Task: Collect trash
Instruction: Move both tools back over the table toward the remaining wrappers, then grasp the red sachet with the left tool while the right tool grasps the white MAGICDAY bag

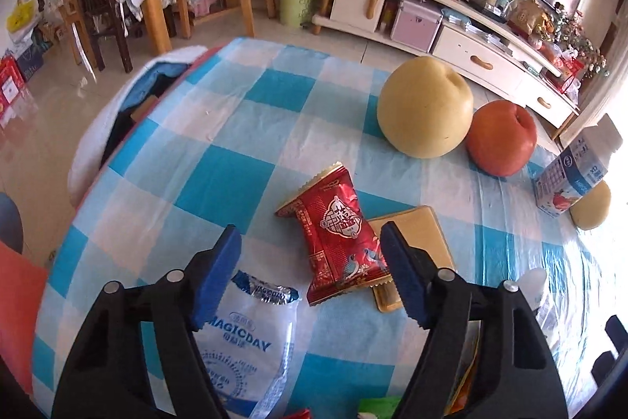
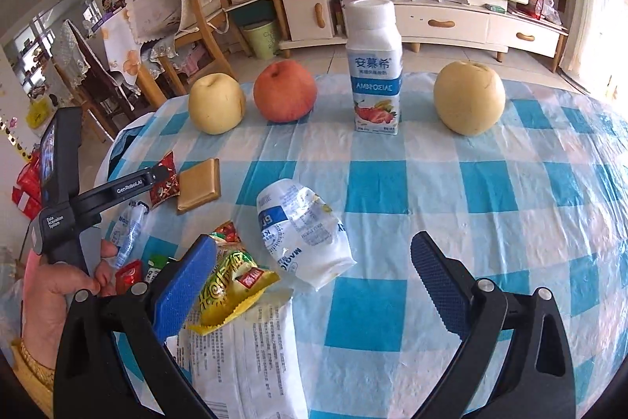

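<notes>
In the left wrist view my left gripper (image 1: 312, 273) is open, its blue pads on either side of a red snack wrapper (image 1: 337, 236) that lies partly on a tan wafer (image 1: 416, 242). A white MAGICDAY wrapper (image 1: 243, 344) lies under its left finger. In the right wrist view my right gripper (image 2: 314, 285) is open and empty above a crumpled white wrapper (image 2: 304, 228). A yellow-green snack bag (image 2: 231, 281) lies by its left pad, on a large white printed bag (image 2: 251, 364). The left gripper (image 2: 157, 179) shows at left near the red wrapper (image 2: 167, 183).
On the blue-checked tablecloth (image 2: 490, 222) stand two yellow pears (image 2: 216, 103) (image 2: 469, 97), a red apple (image 2: 284, 91) and a yoghurt bottle (image 2: 375, 69) along the far side. Small red and green wrappers (image 2: 129, 273) lie at the left edge. Chairs, a green bin (image 2: 261, 36) and a TV cabinet stand behind.
</notes>
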A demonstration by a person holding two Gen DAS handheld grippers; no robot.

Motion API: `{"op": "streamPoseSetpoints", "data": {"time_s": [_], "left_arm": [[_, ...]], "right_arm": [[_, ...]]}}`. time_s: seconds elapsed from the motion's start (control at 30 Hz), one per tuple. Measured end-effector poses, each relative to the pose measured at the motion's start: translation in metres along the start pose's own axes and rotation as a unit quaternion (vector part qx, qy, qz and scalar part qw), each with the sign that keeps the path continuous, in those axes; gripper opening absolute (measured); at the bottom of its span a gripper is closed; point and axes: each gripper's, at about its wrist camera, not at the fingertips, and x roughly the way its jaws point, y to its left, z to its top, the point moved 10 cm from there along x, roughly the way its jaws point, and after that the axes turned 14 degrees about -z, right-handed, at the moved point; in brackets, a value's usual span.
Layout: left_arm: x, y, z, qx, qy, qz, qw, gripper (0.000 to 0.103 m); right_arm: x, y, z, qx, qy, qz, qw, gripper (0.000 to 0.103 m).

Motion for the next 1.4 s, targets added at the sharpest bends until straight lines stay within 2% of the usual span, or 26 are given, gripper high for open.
{"op": "streamPoseSetpoints", "data": {"time_s": [0.13,0.23,0.3,0.5,0.63,0.83,0.87,0.9,0.93,1.07,1.17,1.4], "left_arm": [[0.011,0.002,-0.001,-0.003,0.01,-0.008,0.9999,0.069],[0.013,0.002,-0.001,-0.006,0.01,-0.021,0.9997,0.063],[0.014,-0.001,-0.002,-0.005,0.01,-0.033,0.9994,0.05],[0.017,-0.009,-0.004,0.015,0.006,-0.038,0.9991,0.033],[0.017,-0.015,-0.007,0.023,0.007,-0.049,0.9985,0.03],[0.015,-0.028,-0.016,0.022,0.013,-0.089,0.9957,0.027],[0.015,-0.033,-0.019,0.022,0.015,-0.099,0.9948,0.027],[0.014,-0.037,-0.023,0.022,0.017,-0.107,0.9938,0.027],[0.014,-0.041,-0.025,0.022,0.02,-0.116,0.9928,0.027],[0.012,-0.059,-0.038,0.032,0.026,-0.141,0.9892,0.026],[0.01,-0.074,-0.05,0.049,0.032,-0.15,0.9869,0.026],[-0.001,-0.1,-0.074,0.069,0.036,-0.175,0.9814,0.025]], "right_arm": [[0.016,0.019,0.001,-0.049,-0.004,-0.017,0.999,0.098],[0.032,0.024,-0.001,-0.082,-0.004,-0.04,0.996,0.098],[0.041,0.025,-0.003,-0.087,0.003,-0.04,0.995,0.098],[0.053,0.023,-0.003,-0.078,0.016,-0.031,0.996,0.098],[0.056,0.024,-0.004,-0.071,0.02,-0.021,0.997,0.098],[0.059,0.025,-0.007,-0.057,0.031,-0.001,0.998,0.095],[0.059,0.026,-0.008,-0.055,0.034,0.005,0.998,0.088],[0.059,0.028,-0.009,-0.056,0.04,0.011,0.998,0.073],[0.061,0.029,-0.012,-0.063,0.048,0.008,0.997,0.069],[0.058,0.033,-0.018,-0.074,0.05,0.012,0.996,0.062],[0.054,0.034,-0.023,-0.092,0.054,0.008,0.994,0.048],[0.045,0.037,-0.036,-0.115,0.059,0.012,0.991,0.034]]}}
